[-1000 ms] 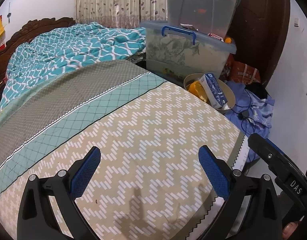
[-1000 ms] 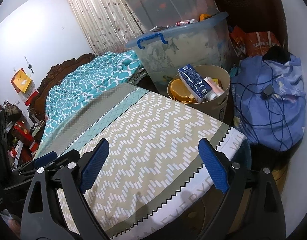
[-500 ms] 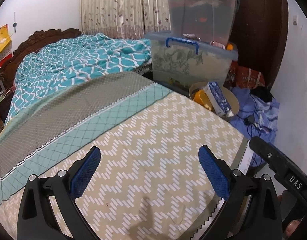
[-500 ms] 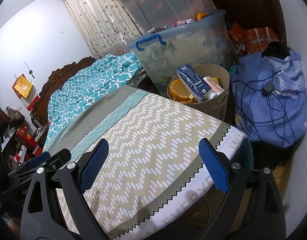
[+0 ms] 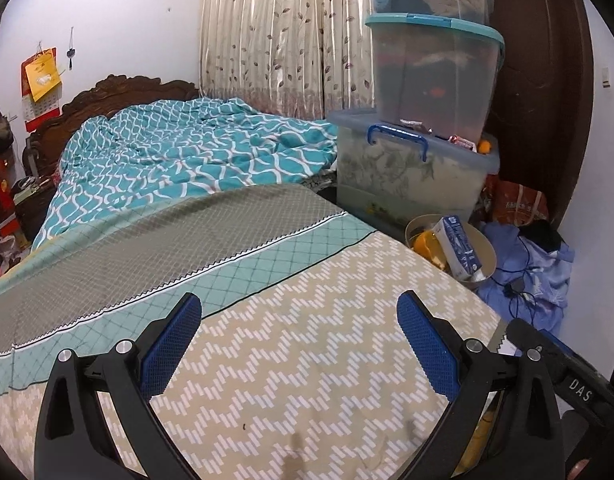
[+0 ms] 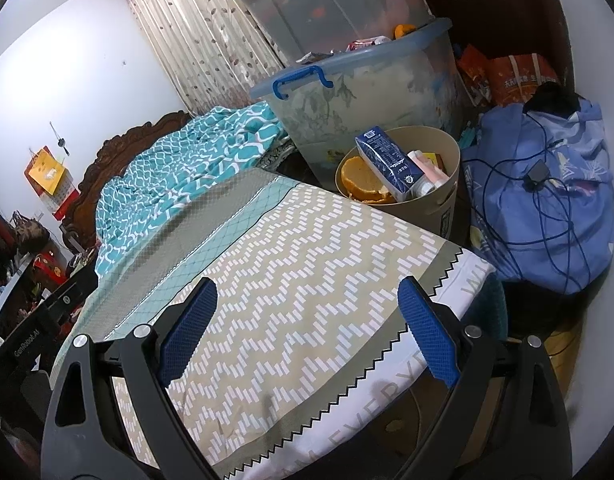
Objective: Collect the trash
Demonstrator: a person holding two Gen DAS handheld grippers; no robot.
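Beige bin (image 6: pixel 447 200) (bed (image 6: pixel 307 272) hides its base).

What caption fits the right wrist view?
Open right gripper over the bed, facing a bin holding a blue carton.

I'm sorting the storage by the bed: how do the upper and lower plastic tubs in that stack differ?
The upper tub has a teal lid and smoky, darkish walls; the lower tub has a blue rim, a blue handle and frosted walls printed with leaves. The upper tub has another container on top of it, while loose packets and something orange lie on the lower tub's exposed top. Both are translucent plastic, beside the waste bin.
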